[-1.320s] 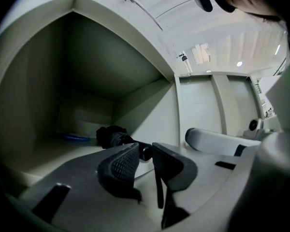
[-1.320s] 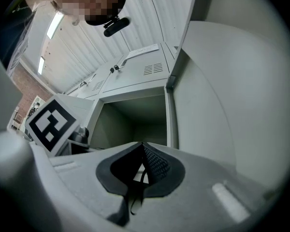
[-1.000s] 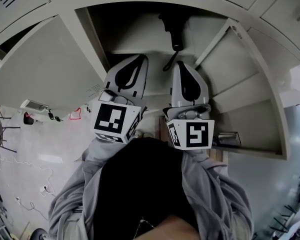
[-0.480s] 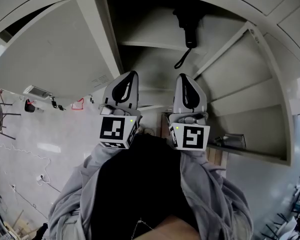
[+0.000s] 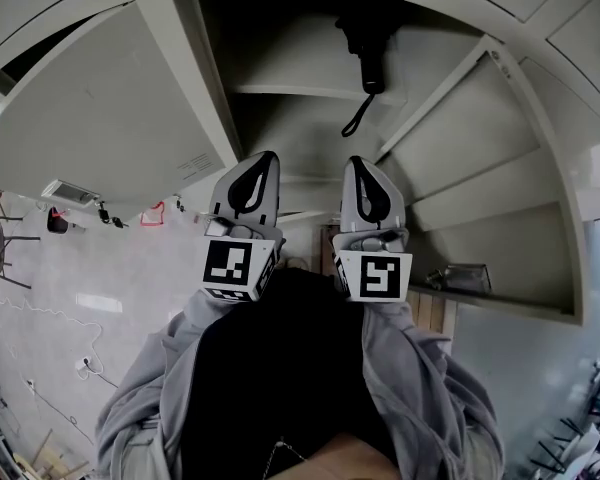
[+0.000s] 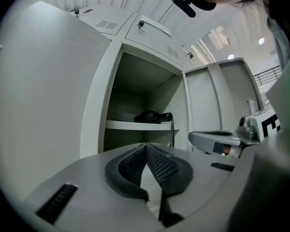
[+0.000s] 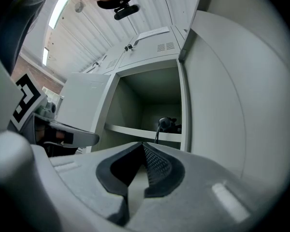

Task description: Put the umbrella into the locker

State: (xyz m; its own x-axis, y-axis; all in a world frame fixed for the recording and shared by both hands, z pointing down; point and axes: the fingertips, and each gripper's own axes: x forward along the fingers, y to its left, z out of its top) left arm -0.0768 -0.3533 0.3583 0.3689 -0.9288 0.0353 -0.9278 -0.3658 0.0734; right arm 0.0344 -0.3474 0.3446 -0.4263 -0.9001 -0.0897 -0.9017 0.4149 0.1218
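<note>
Umbrella (image 5: 365, 50): black, folded, lying on shelf (image 5: 300, 90) inside open locker (image 5: 280, 58), toward right side. Strap (image 5: 357, 118) hangs over shelf's near edge. Locker door (image 5: 90, 118) swung open at left. Left tool (image 6: 146, 148): closed, pads meeting at tip, nothing between. Right tool (image 7: 142, 147): likewise closed, empty. Both tools side by side in front of locker opening, pointing in, well apart from umbrella. Grey sleeves (image 5: 170, 368) behind tools.
</note>
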